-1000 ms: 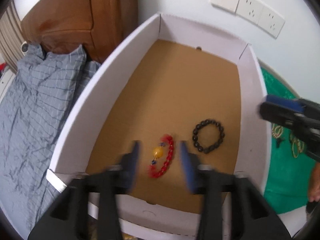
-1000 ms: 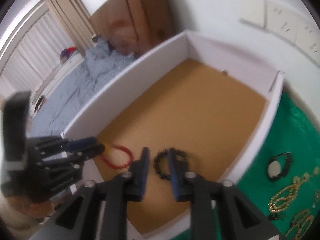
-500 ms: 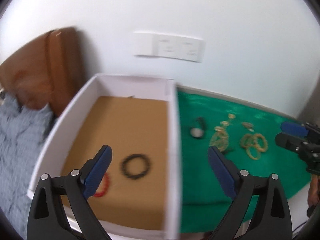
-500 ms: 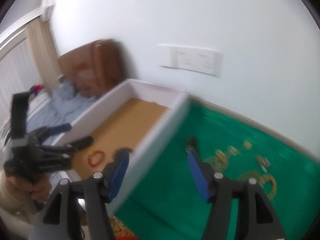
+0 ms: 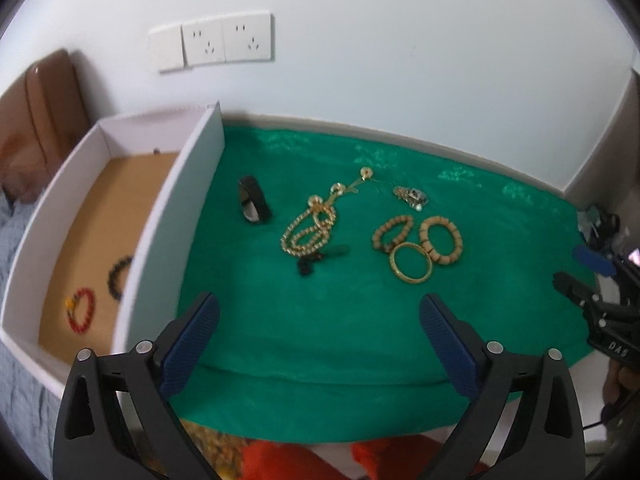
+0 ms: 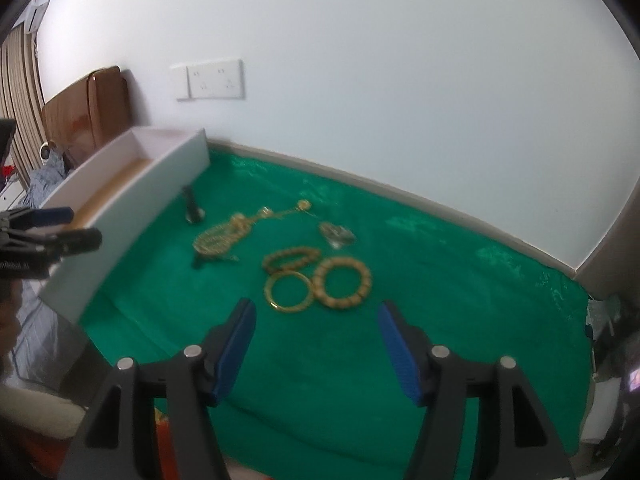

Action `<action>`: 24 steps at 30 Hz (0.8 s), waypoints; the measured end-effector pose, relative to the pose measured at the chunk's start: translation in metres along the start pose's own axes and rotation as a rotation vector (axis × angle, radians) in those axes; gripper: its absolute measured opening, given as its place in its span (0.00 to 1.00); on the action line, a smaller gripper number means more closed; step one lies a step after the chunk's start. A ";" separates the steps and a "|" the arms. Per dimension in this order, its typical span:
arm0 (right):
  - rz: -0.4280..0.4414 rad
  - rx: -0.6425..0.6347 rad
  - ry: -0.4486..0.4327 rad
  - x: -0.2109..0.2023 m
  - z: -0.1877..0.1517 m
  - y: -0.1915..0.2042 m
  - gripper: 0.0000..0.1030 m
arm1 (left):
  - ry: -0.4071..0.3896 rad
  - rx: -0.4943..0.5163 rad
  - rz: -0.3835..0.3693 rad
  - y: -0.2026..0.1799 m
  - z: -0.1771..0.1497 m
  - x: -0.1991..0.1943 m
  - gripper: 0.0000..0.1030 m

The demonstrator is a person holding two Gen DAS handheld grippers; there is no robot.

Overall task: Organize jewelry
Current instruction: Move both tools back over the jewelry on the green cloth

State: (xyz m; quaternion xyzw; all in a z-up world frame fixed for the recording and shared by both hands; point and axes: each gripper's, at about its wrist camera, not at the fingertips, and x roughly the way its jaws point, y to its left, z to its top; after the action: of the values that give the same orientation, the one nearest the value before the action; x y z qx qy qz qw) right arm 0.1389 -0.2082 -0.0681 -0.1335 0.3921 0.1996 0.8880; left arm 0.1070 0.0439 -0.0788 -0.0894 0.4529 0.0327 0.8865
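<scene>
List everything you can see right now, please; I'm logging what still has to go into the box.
white box: 1, white walls and brown floor, left of the cloth
red bead bracelet: 1, red, in the box
dark bead bracelet: 1, black, in the box
green cloth: 1, green, under the loose jewelry
black bangle: 1, black, on the cloth near the box
gold bead necklace: 1, gold, mid cloth
wooden bead bracelets: 2, tan, right of the necklace
gold bangle: 1, gold, touching both
small brooch: 1, silvery, behind them
wall sockets: white, on the wall
left gripper: open, empty
right gripper: open, empty
</scene>
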 end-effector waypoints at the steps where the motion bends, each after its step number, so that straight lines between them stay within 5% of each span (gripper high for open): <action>1: 0.012 0.003 0.003 0.003 0.000 -0.001 0.63 | -0.011 -0.003 -0.016 -0.003 0.000 -0.001 0.97; 9: -0.037 0.089 -0.067 0.013 0.002 -0.006 0.63 | 0.010 0.146 -0.046 -0.004 0.013 0.033 0.97; 14: 0.042 0.276 0.047 0.055 -0.006 -0.007 0.63 | 0.079 0.183 -0.029 0.020 0.022 0.055 0.97; 24: 0.066 0.316 0.195 0.093 -0.018 -0.009 0.63 | 0.189 0.152 -0.041 0.039 0.021 0.095 0.97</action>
State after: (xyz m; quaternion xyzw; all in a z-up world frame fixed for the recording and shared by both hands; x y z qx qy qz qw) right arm 0.1884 -0.2001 -0.1488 0.0020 0.5068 0.1507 0.8488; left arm 0.1744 0.0844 -0.1483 -0.0337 0.5336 -0.0284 0.8446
